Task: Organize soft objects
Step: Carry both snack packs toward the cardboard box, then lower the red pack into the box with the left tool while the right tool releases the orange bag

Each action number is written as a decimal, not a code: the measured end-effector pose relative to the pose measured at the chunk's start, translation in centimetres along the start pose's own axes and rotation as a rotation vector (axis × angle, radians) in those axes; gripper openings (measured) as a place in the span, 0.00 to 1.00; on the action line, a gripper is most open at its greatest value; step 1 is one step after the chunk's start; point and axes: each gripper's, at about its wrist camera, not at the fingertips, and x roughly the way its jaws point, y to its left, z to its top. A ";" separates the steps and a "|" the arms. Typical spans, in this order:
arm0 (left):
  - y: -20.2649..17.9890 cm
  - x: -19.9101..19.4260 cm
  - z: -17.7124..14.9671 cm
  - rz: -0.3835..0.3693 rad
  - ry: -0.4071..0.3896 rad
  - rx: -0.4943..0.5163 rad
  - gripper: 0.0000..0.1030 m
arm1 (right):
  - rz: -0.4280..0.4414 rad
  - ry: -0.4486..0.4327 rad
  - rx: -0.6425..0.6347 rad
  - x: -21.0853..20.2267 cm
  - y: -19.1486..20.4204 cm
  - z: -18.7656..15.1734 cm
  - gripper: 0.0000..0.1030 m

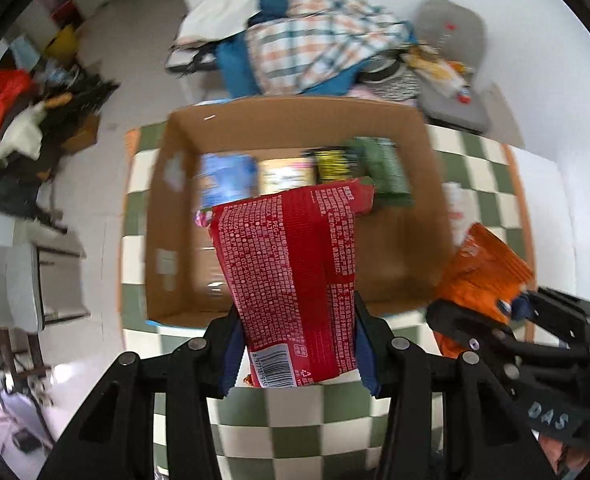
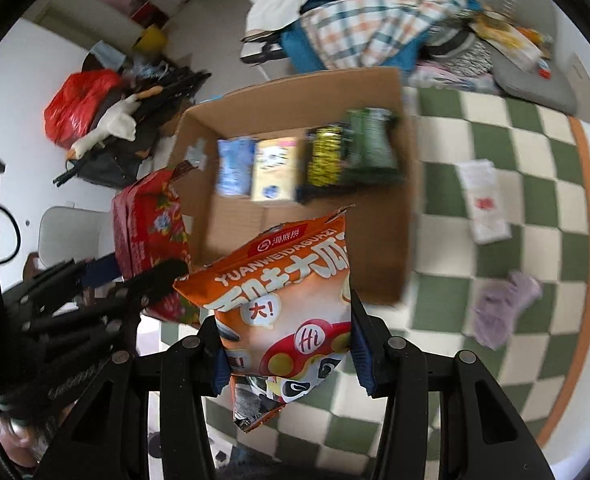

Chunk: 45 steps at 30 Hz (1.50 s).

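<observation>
The left hand-held gripper [image 1: 297,354] pinches one red snack bag [image 1: 295,280] by its lower end, holding it upright at the centre of the left wrist view, above the near wall of an open cardboard box [image 1: 167,240]. The right hand-held gripper [image 2: 283,354] clamps one orange snack bag [image 2: 283,312] the same way, low in the centre of the right wrist view, just in front of the box's near edge [image 2: 395,280]. Each tool shows in the other's view: the red bag at the left middle of the right view, beside the box's left wall, and the orange bag at the lower right of the left view, outside the box's right corner. Inside the box, four packs stand in a row along the far wall: one blue pack [image 2: 235,168], one pale yellow pack [image 2: 275,168], one black-and-yellow pack [image 2: 325,156] and one dark green pack [image 2: 371,144]; the near half of the box floor is bare cardboard. The box rests on a green-and-cream checkered mat [image 2: 495,128] with an orange border. On the mat, at the right of the right view, lie one white packet [image 2: 483,200] and one crumpled lilac cloth [image 2: 503,308], well apart from the box.
</observation>
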 end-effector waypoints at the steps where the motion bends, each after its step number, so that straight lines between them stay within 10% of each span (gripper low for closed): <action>1: 1.3 0.8 0.6 0.002 0.020 -0.011 0.42 | 0.000 0.006 -0.008 1.1 1.3 0.7 0.49; 25: 8.9 10.7 4.8 -0.074 0.345 -0.086 0.44 | 0.000 0.133 0.015 15.1 6.3 5.9 0.55; 45: 8.5 5.5 1.4 -0.025 0.124 -0.126 0.63 | -0.165 0.103 -0.011 12.1 3.8 3.9 0.74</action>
